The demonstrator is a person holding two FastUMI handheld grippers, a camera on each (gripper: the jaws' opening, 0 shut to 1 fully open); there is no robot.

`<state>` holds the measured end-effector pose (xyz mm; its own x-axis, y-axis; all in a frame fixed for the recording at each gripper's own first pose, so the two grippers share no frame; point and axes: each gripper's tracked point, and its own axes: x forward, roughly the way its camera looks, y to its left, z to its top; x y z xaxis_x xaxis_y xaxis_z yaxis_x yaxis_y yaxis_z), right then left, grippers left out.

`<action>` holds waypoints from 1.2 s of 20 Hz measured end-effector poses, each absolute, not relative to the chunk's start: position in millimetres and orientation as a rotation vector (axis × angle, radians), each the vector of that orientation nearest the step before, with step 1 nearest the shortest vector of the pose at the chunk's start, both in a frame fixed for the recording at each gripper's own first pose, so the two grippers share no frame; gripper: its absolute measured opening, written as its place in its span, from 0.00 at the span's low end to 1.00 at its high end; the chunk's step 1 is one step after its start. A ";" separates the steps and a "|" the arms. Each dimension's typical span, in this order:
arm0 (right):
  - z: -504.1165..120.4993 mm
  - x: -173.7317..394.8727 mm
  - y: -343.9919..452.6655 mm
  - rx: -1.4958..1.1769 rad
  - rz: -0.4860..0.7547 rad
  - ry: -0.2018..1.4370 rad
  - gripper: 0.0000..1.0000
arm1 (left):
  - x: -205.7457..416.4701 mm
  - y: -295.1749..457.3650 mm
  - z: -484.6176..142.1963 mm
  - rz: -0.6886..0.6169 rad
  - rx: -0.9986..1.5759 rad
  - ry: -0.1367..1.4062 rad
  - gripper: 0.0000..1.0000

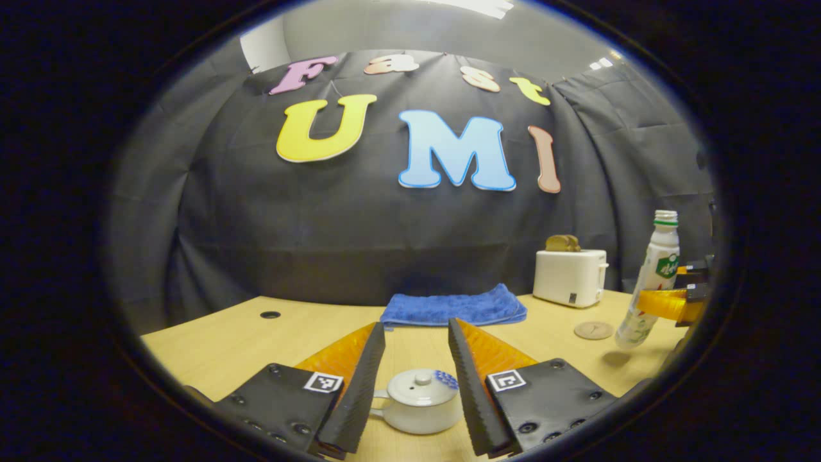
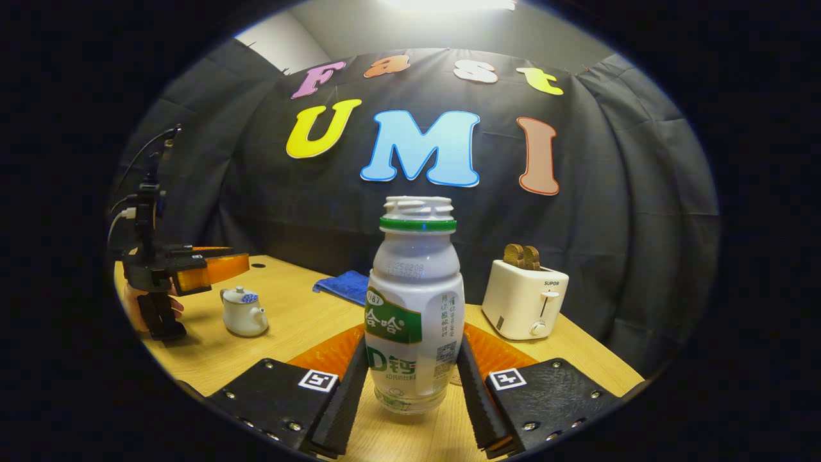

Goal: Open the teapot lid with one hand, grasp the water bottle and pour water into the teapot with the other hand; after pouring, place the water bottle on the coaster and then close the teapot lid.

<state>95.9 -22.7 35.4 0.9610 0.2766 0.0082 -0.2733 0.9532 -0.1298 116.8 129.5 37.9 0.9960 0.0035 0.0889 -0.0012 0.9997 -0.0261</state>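
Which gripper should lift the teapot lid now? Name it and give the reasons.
Left. The left gripper is open with the teapot, lid still on, between its fingers. The right gripper is shut on the water bottle, well away from the teapot.

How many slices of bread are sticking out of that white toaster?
2. Both brown bread slices stand side by side in the top slots of the white toaster at the table's back right. In the left gripper view they overlap, so a further slice could be hidden.
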 end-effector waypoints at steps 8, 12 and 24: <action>37.1 174.0 -70.5 -0.102 0.149 0.073 0.71 | 91.3 126.2 80.7 -0.036 -0.044 -0.227 0.93; 17.7 198.6 -66.3 -0.084 0.126 0.126 0.71 | 91.0 131.4 81.0 -0.033 -0.072 -0.221 0.92; -3.0 221.8 -81.8 -0.064 0.043 0.135 0.71 | 95.3 132.7 75.2 -0.031 -0.094 -0.209 0.92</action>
